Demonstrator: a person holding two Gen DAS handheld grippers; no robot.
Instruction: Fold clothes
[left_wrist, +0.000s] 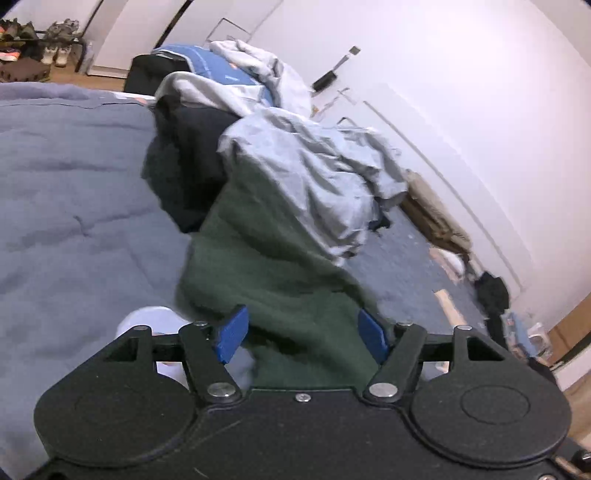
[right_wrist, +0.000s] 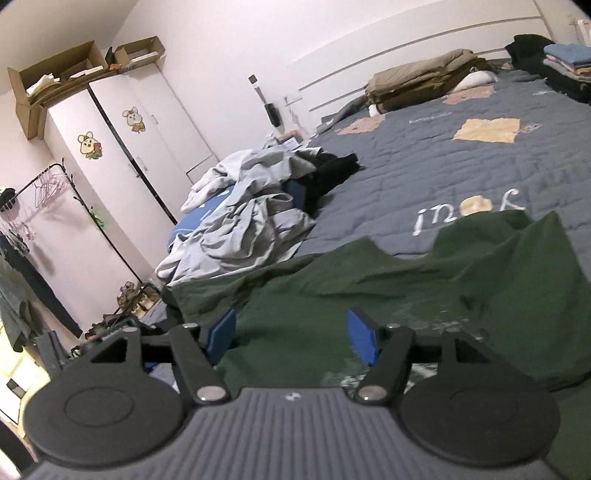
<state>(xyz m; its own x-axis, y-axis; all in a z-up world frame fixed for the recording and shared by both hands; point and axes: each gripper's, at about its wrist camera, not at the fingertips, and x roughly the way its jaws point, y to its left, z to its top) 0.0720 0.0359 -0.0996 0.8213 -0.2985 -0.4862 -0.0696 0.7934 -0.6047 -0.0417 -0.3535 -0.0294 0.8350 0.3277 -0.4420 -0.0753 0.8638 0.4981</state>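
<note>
I see both the left gripper (left_wrist: 303, 332) and right gripper (right_wrist: 291, 334) with jaws apart over the green garment (right_wrist: 332, 295) on the bed (right_wrist: 443, 173).

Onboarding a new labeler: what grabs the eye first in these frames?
The dark green fabric garment spread on the grey-blue quilted bedspread, directly ahead of both grippers' open jaws. Behind it, a crumpled heap of light grey clothes near the bed's edge, and a folded stack of tan clothes by the wall.

Left gripper (left_wrist: 303, 334) and right gripper (right_wrist: 291, 336) both gape, angled downward.
</note>
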